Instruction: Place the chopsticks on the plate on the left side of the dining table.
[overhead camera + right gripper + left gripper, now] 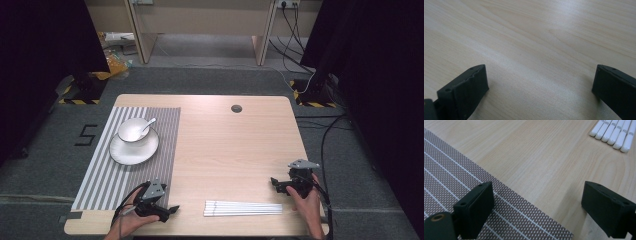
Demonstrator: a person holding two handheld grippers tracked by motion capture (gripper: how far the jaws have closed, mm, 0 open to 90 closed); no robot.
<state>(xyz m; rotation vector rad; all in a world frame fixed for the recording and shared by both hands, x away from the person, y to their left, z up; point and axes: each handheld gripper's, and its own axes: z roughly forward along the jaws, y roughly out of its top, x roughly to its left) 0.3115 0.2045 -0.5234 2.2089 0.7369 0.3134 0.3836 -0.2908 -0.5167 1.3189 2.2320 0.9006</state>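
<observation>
Table (225,150): a light wood table; the places below are told from the striped mat on it.
Striped mat (131,160): it lies flat on the left part of the table and reaches almost to the near edge.
Plate (134,148): white and round; it sits on the far half of the mat.
Bowl (133,130): white; it sits on the plate, toward the plate's far side.
Spoon (148,125): white; it rests in the bowl, with its handle sticking out over the rim.
White sticks (243,208): a row of long white sticks lying side by side on bare wood, to the right of the mat, near the table's front edge.
Left gripper (172,209): a hand holds it at the mat's near right corner. Its jaws are wide apart and hold nothing. In the left gripper view, one jaw is over the mat and the other is over bare wood.
Right gripper (274,182): a hand holds it far to the right of the mat, past the end of the sticks. Its jaws are wide apart with only bare wood between them.
</observation>
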